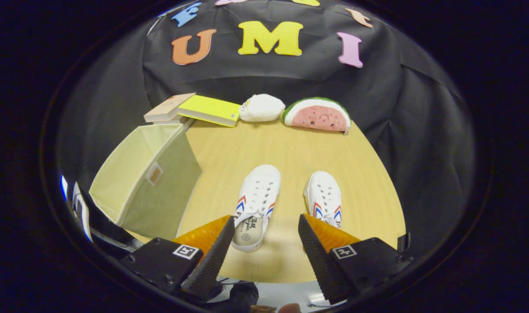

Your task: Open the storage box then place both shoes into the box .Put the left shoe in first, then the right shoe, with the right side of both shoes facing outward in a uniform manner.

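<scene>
gripper: the gripper (pixel 266 243) was hanging above the near end of the table, fingers spread wide apart and pinching nothing
left shoe: white sneaker (pixel 256 204) with red and blue chevrons, flat on the wood, toe pointing away, its heel sat between the two fingers, closer to the left one
right shoe: same kind of sneaker (pixel 323 199), just ahead of the right finger, which covered its heel; it lay beside the left shoe with a gap between them
storage box: pale green fabric box (pixel 149 178), left of the shoes, top open, looked tipped a bit, inside seemed empty
table: light wood (pixel 269 143)
back of table: two books (pixel 192 108), a white plush (pixel 261 108), and a watermelon-slice plush (pixel 317 115), all lined up against the wall, well beyond the shoes
</scene>
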